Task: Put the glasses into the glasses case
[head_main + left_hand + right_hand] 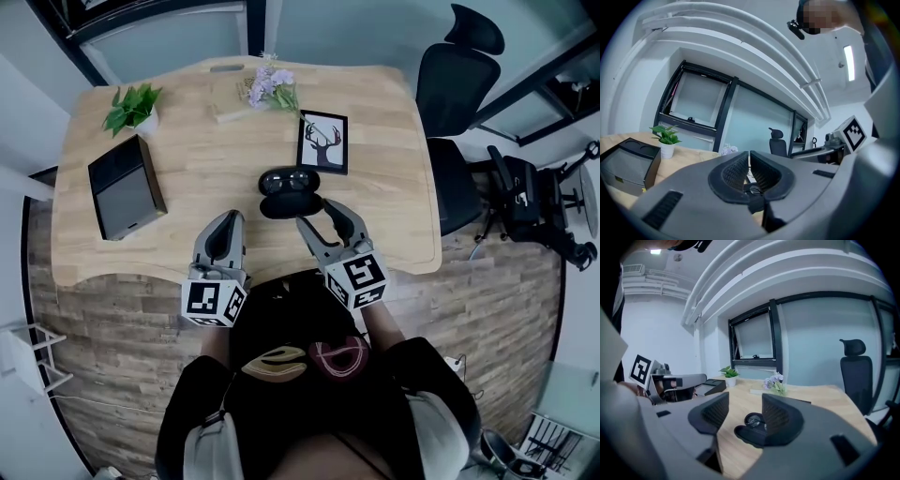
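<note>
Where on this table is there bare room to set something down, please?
The widest bare patch of the table lies right of the picture frame. Another lies between the black box and the glasses case. Crowded: the front centre, around the case, the left gripper and the right gripper.

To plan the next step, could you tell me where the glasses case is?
In the head view the black glasses case lies near the wooden table's centre, just below the framed deer picture.
</note>
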The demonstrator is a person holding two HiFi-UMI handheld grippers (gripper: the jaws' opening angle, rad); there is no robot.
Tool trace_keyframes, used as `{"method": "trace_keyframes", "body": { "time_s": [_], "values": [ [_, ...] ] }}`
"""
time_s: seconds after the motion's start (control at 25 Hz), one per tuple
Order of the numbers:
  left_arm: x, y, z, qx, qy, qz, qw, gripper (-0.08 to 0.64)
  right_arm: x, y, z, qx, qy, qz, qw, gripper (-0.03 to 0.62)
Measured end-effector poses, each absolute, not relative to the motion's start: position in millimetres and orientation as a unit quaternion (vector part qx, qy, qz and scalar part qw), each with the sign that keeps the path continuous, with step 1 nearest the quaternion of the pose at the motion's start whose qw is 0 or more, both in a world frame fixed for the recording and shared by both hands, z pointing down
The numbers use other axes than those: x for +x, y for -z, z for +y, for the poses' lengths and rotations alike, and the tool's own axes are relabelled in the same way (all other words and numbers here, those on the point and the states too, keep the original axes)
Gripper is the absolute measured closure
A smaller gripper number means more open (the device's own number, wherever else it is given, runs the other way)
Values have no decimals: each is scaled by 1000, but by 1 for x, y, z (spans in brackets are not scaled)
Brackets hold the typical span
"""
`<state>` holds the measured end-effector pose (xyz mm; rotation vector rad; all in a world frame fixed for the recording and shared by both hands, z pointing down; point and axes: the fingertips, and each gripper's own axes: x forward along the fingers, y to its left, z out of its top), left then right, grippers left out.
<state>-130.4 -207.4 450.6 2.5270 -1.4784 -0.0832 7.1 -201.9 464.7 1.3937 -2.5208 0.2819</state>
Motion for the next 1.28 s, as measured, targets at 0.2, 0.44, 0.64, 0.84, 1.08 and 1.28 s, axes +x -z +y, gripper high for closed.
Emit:
{"method": "trace_keyframes", "body": {
  "time_s": [0.2, 0.44, 0.64, 0.84, 1.08, 1.28],
  "values": [
    [-125, -449, -202, 868, 34, -484, 107, 535, 5, -461, -198, 478, -100, -867, 100, 446],
    [-122, -445, -201, 874, 36, -474, 100, 535, 6, -453, -201, 495, -85, -861, 82, 502],
    [-125, -442, -204, 873, 40, -476, 97, 535, 14, -446, -206, 517, -67, -851, 67, 578],
    [-128, -441, -210, 872, 46, -477, 100, 535, 18, -458, -213, 527, -70, -840, 102, 581],
    [-125, -443, -213, 878, 40, -466, 104, 535, 15, -462, -223, 532, -72, -836, 118, 581],
    [-124, -443, -213, 879, 32, -466, 97, 535, 20, -456, -229, 542, -68, -832, 99, 581]
  ]
}}
